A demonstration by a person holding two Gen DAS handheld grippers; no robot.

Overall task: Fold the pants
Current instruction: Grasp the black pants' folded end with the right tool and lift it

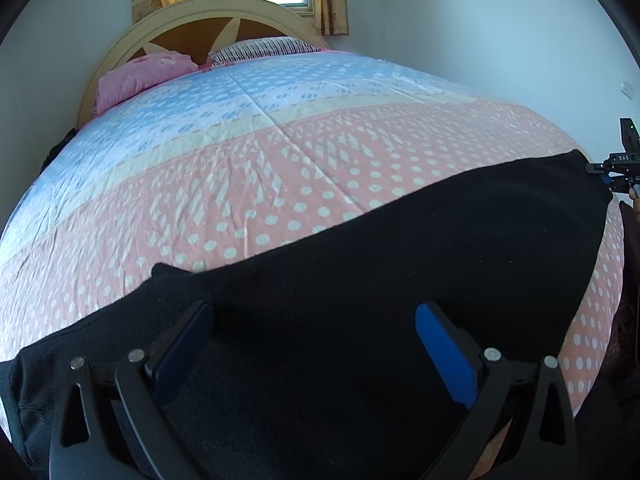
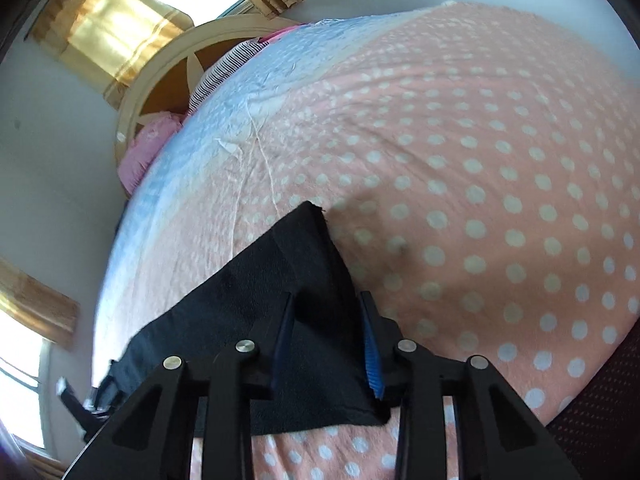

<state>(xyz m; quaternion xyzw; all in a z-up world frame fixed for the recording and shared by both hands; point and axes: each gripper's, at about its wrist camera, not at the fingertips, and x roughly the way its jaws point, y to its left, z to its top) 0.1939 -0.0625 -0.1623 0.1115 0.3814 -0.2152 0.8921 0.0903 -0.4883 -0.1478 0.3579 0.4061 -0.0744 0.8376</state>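
Left wrist view: left gripper [image 1: 314, 344] fingers wide apart above black pants [image 1: 360, 280], gripping nothing. Right gripper [image 2: 326, 332] fingers apart, straddling the hem end, seemingly not pinched. Grab both layers at each end, lift evenly, keep edges aligned. Pants lie flat lengthwise on the polka-dot bedspread [image 1: 280, 168], matte, few wrinkles.

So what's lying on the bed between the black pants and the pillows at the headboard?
Nothing: in the left wrist view only bare dotted bedspread runs from the black pants to the pink pillow and striped pillow.
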